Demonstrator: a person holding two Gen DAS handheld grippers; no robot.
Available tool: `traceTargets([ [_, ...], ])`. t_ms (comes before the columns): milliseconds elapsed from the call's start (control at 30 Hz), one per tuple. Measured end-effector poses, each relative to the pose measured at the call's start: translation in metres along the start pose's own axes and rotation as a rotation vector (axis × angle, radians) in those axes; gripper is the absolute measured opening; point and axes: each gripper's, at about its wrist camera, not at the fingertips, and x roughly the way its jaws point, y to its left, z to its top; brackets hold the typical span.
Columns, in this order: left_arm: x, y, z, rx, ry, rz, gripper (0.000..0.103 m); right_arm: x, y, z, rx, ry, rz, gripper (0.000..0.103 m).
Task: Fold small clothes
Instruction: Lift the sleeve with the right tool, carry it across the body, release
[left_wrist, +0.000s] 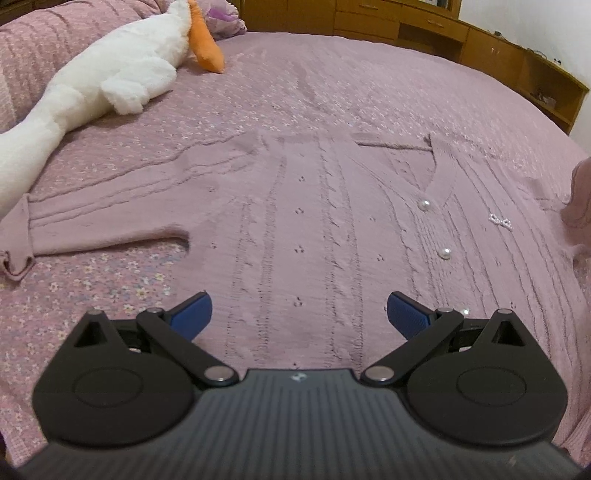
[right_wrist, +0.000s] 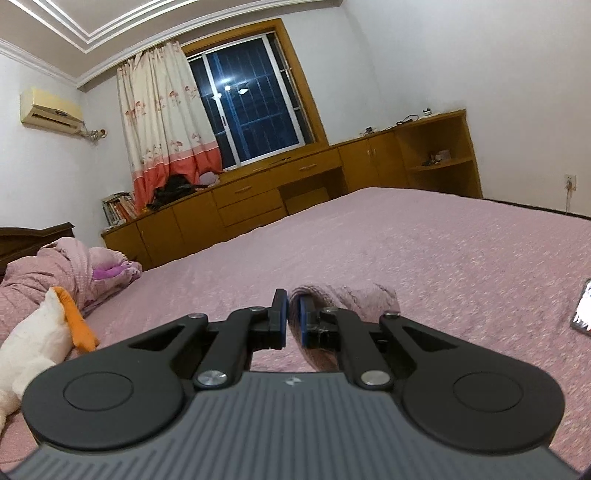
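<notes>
A pink cable-knit cardigan (left_wrist: 314, 229) with pearl buttons lies flat on the pink bed cover, its left sleeve (left_wrist: 96, 225) stretched out to the left. My left gripper (left_wrist: 299, 314) is open and empty, hovering over the cardigan's lower body. My right gripper (right_wrist: 293, 317) is shut on a fold of the cardigan's pink knit (right_wrist: 343, 299) and holds it lifted above the bed. That lifted piece shows at the right edge of the left wrist view (left_wrist: 578, 199).
A white plush goose (left_wrist: 103, 85) with an orange beak lies at the bed's far left; it also shows in the right wrist view (right_wrist: 40, 332). A phone (right_wrist: 583, 306) lies on the bed at right. Wooden cabinets (right_wrist: 258, 206) line the far wall.
</notes>
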Motion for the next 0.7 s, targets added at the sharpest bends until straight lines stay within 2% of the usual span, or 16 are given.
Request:
traceTargets([
  [133,-0.007,0.007,0.002,-0.013,-0.017,-0.005,0.103,-0.004,0.034,-0.008,-0.006,-0.007,0.036,0.007],
  [367,-0.013,0.021,0.002,-0.031,-0.036,0.008,0.103,0.013,0.106,-0.031,-0.073,0.024,0.096,0.007],
  [700,-0.016,0.044,-0.001,-0.051,-0.055,0.039,0.103,0.060,0.180,-0.111,-0.179,0.167,0.148,0.007],
])
